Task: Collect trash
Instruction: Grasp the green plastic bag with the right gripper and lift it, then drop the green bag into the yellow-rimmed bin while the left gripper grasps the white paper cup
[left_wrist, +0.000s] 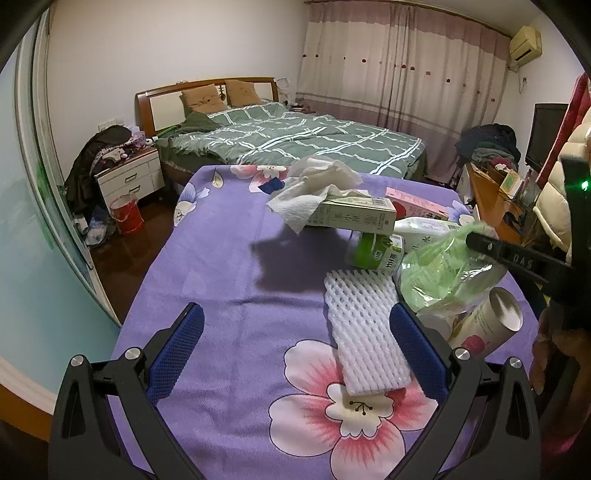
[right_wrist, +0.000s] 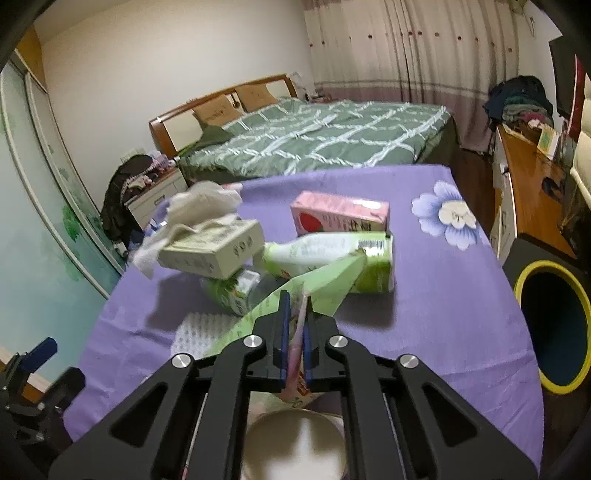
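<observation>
The right gripper (right_wrist: 295, 314) pinches a green wrapper (right_wrist: 325, 284) (jaws nearly shut) over trash piled toward the table's (right_wrist: 443, 295) right edge. The left gripper (left_wrist: 295, 328), jaws wide, holds nothing; a foam net (left_wrist: 365, 332) lies between them.

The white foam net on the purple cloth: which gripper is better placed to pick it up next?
Left. The left gripper is open with the white foam net beside its right finger. The right gripper is shut on the green plastic wrapper.

The left gripper (left_wrist: 295, 347) hangs with jaws wide — a white foam net (left_wrist: 365, 332) lies between them on the purple surface (left_wrist: 221, 258).
</observation>
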